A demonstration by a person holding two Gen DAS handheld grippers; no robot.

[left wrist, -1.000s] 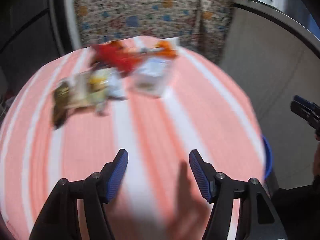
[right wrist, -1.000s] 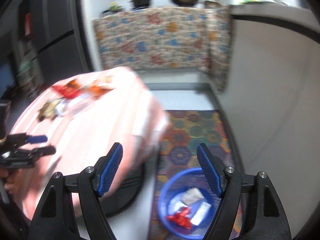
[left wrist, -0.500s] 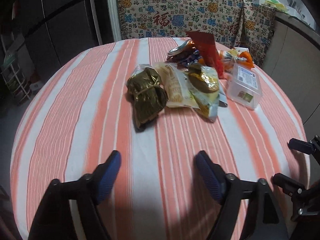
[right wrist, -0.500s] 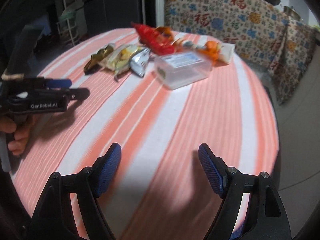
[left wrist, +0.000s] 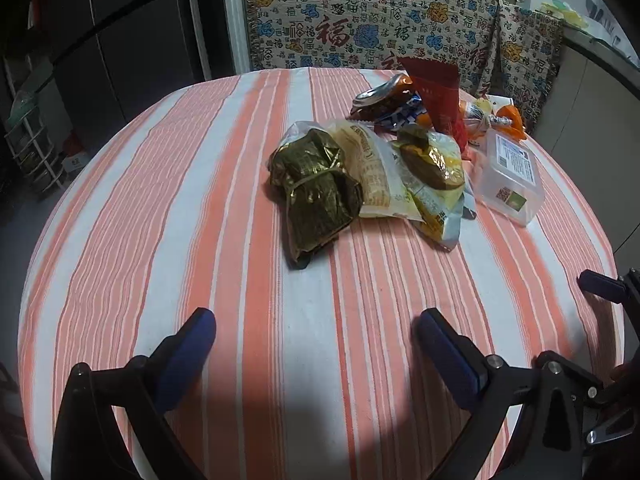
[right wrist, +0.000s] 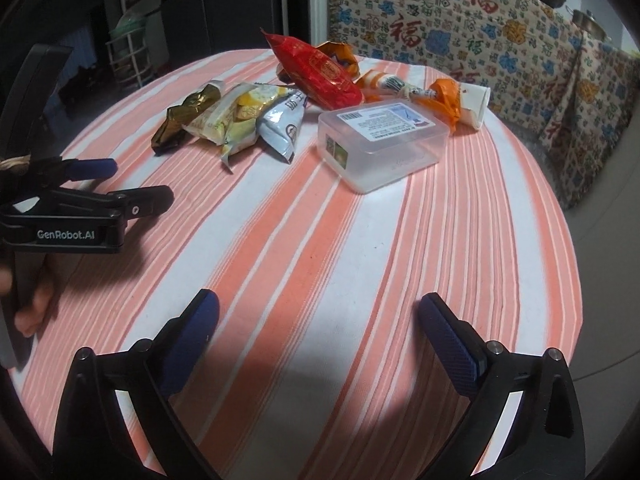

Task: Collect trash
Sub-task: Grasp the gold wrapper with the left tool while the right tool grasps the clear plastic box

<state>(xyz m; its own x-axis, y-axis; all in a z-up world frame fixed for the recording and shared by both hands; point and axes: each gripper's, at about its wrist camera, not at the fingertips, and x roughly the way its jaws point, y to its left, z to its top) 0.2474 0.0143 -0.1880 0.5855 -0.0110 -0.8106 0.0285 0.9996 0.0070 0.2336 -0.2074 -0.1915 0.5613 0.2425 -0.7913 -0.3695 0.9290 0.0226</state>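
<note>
- Left gripper (left wrist: 316, 328) – jaws wide apart, nothing between them, hovering over bare striped cloth at the near side of the table (left wrist: 160, 208).
- Right gripper (right wrist: 318, 312) – jaws also wide apart, empty, over the near-right part of the tablecloth; it faces the trash pile from the right.
- Left gripper shows in the right wrist view at the left edge, w/ "GenRobot.AI" printed on its body; fingertips well short of the wrappers.
- Trash sits in one loose cluster toward the far-right part of the table, well apart from both grippers.
- Crumpled green-gold wrapper (left wrist: 314, 184) is nearest the left gripper; its right edge overlaps a pale yellow snack bag (left wrist: 378, 172).
- Yellow & silver foil bag (left wrist: 436, 184) lies just right of that, touching it.
- Clear plastic box (right wrist: 380, 146) w/ white label on the lid sits flat, lid on, at the right of the pile – nearest item to the right gripper.
- Red packet (right wrist: 320, 74) lies behind the bags, propped partly upright.
- Orange wrappers (right wrist: 444, 102) and a white tube (right wrist: 476, 106) sit behind the box, at the far-right edge.
- Patterned cloth (left wrist: 360, 20) w/ red characters hangs behind the table.
</note>
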